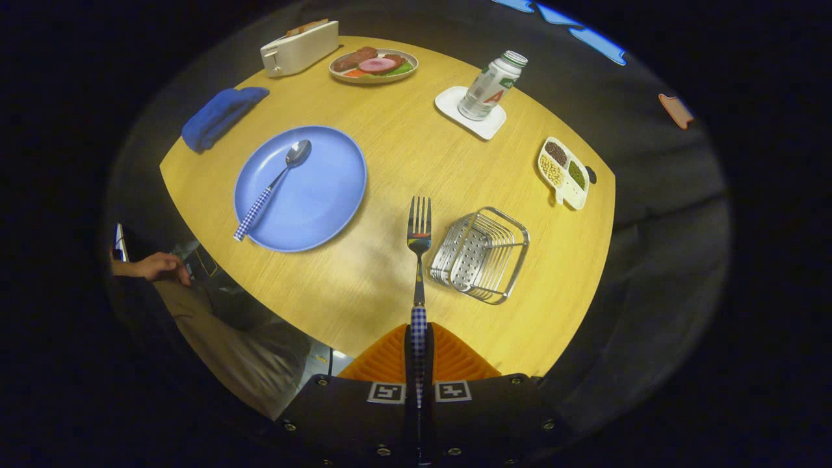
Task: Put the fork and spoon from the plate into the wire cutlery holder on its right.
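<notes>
1. The gripper (418,344) clamps both fingers on the checked handle of the fork (418,250), tines pointing ahead, raised above the wooden table (403,156)
2. The wire cutlery holder (481,255) stands just right of the fork's tines
3. The spoon (276,185) lies on the blue plate (318,195) (bowl away from the fingers), left of the fork
4. Beyond: a toaster (300,47), a food plate (374,65), a bottle (491,84) on a white coaster (455,107)
</notes>
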Demonstrator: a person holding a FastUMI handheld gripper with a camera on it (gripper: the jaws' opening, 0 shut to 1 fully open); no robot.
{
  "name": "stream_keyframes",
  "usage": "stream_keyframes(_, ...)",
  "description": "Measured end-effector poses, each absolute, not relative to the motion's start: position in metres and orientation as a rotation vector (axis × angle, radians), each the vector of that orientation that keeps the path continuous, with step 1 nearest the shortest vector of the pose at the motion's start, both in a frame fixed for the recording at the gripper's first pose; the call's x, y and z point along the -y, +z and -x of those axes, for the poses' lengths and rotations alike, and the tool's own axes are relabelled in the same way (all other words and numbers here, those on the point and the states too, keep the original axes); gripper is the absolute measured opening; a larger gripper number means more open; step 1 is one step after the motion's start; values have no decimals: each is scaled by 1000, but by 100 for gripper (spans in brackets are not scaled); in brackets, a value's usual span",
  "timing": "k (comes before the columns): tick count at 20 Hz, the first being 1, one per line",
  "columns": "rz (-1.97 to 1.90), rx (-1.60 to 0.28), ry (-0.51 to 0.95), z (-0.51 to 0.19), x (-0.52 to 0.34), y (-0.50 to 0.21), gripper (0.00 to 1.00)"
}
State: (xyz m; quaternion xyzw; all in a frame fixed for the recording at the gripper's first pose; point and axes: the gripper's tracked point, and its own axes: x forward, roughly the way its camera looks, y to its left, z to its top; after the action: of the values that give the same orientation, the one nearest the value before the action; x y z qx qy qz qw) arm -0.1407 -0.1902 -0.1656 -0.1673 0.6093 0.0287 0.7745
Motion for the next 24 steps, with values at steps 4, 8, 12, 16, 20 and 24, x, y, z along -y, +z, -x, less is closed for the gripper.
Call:
stream_keyframes(4,427,-1393,56,152,225,-149,2)
stream_keyframes(8,465,-1495,55,154,252,-141,2)
stream_keyframes(12,471,-1565,64,142,263,-144,2)
stream_keyframes(16,443,-1638,103,133,262,-154,2)
stream_keyframes(20,429,-1711,116,122,267,-165,2)
stream_keyframes(24,400,-1760,113,105,269,-177,2)
